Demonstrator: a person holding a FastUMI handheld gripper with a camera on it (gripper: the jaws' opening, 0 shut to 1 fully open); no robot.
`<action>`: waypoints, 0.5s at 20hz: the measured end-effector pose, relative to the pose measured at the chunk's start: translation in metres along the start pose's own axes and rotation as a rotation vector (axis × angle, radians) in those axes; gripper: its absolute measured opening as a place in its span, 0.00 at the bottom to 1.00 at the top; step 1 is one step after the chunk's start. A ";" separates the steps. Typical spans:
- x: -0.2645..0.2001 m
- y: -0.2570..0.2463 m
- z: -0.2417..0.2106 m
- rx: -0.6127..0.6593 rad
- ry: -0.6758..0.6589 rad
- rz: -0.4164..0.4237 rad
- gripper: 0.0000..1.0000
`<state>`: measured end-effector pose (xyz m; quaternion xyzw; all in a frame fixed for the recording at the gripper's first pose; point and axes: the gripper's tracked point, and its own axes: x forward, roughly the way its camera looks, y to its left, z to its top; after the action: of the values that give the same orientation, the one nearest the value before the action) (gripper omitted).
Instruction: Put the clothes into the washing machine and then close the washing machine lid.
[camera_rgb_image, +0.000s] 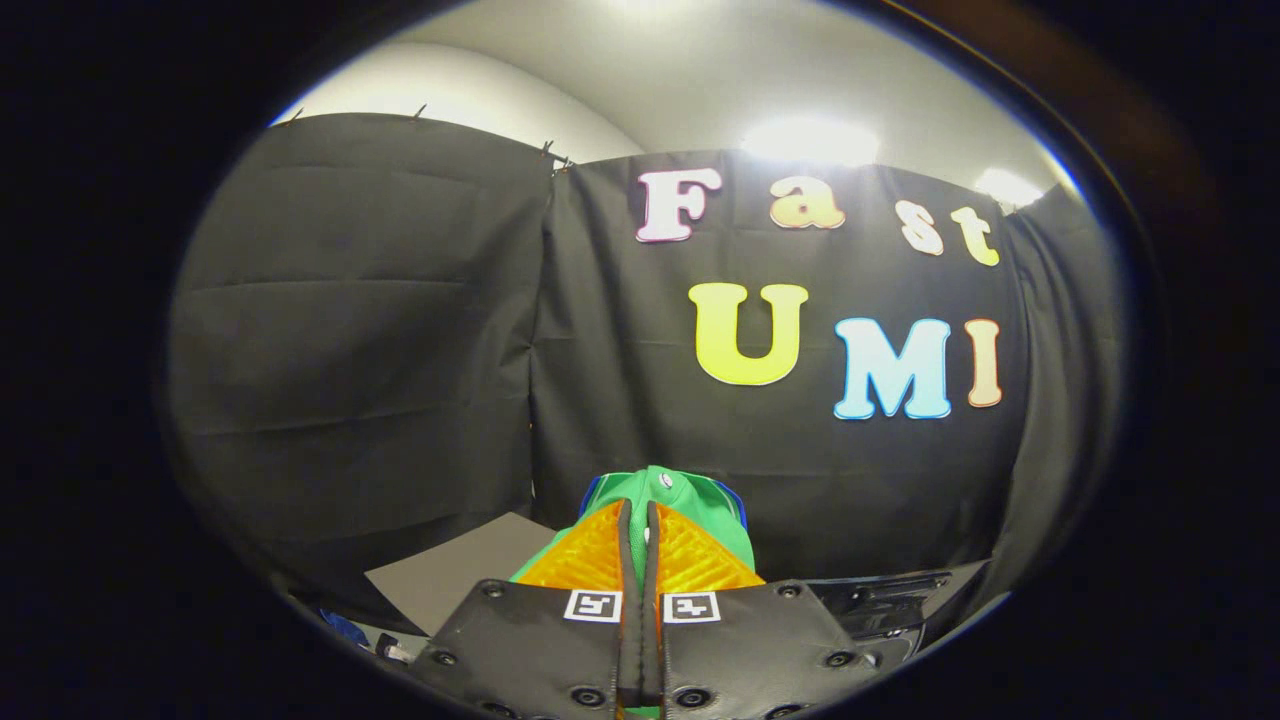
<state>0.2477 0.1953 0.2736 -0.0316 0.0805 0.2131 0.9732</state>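
Green cloth bunches between your gripper's (640, 520) two orange fingers (590, 555), which are pressed nearly together on it, only a thin fold showing in the slit between them. The garment (690, 500) rises just past the fingertips, with a white snap on top and a blue edge behind. Your gripper is lifted and points at the black cloth wall (400, 350). A grey panel (460, 575) lies low beside the left finger; dark machine parts (890, 600) sit low beside the right finger.
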 end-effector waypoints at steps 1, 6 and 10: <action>-0.002 -0.010 0.000 0.002 -0.001 -0.011 0.01; -0.018 -0.070 -0.010 0.026 -0.001 -0.070 0.02; -0.032 -0.123 -0.021 0.056 0.005 -0.125 0.02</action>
<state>0.2680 0.0683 0.2619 -0.0099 0.0866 0.1498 0.9849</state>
